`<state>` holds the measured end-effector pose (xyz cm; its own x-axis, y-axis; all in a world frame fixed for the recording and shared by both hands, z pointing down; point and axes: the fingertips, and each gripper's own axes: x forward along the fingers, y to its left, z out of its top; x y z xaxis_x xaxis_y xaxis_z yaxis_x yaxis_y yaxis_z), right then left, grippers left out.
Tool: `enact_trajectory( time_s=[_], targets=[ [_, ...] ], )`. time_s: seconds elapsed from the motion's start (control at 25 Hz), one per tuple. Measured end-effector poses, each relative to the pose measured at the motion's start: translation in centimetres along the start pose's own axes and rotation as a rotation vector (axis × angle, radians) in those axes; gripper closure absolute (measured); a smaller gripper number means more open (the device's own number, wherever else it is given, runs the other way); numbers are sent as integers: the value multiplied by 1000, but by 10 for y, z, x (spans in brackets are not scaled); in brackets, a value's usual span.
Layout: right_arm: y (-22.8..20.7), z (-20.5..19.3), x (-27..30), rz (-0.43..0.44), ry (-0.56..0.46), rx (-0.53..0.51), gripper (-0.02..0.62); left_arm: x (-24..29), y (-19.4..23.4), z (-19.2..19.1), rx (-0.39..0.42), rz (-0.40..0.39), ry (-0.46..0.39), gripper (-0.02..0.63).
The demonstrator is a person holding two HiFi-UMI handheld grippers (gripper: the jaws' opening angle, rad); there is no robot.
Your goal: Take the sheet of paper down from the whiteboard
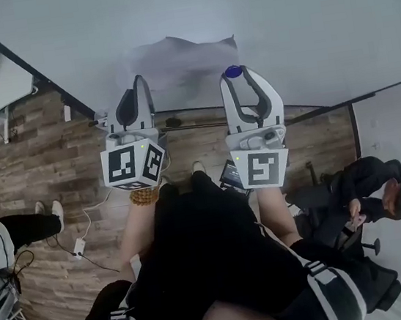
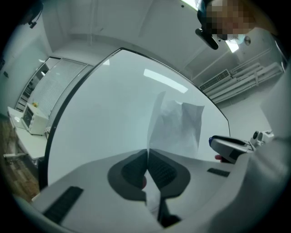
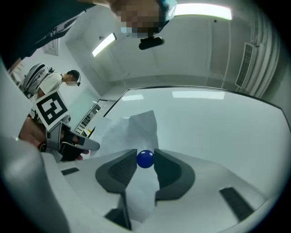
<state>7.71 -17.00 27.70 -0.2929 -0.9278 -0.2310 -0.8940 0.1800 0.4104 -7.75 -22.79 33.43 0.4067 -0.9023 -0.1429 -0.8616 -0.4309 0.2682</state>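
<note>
Pinches the sheet of paper (image 1: 181, 62) by its near edge with the left gripper (image 1: 138, 81), jaws pressed fully together on the thin white fold, with the rest of the sheet rising crumpled from the pads in front of the whiteboard (image 1: 299, 16). Clasps a small blue ball (image 3: 145, 159) with the right gripper (image 1: 235, 77), jaws standing wide, both dark pads touching the ball's sides, right at the tips. Holds both grippers side by side, near each other, tips toward the board, with the paper buckled and creased between and beyond them, just left of the ball. Cannot tell whether the sheet's far edge touches the board, nor whether the ball does. Below the board's dark frame, wood-plank floor (image 1: 42, 141); at the right, a seated person (image 1: 372, 194) in dark clothes.
</note>
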Motion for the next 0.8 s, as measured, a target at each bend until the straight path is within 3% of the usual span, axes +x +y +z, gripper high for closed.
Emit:
enact_trajectory(
  time_s=[0.44, 0.8],
  targets=[
    [65, 9, -13, 31, 50, 7, 479, -48, 34, -2, -18, 2, 38, 598],
    [93, -5, -28, 37, 97, 107, 479, -77, 51, -27, -16, 11, 123, 598]
  ],
)
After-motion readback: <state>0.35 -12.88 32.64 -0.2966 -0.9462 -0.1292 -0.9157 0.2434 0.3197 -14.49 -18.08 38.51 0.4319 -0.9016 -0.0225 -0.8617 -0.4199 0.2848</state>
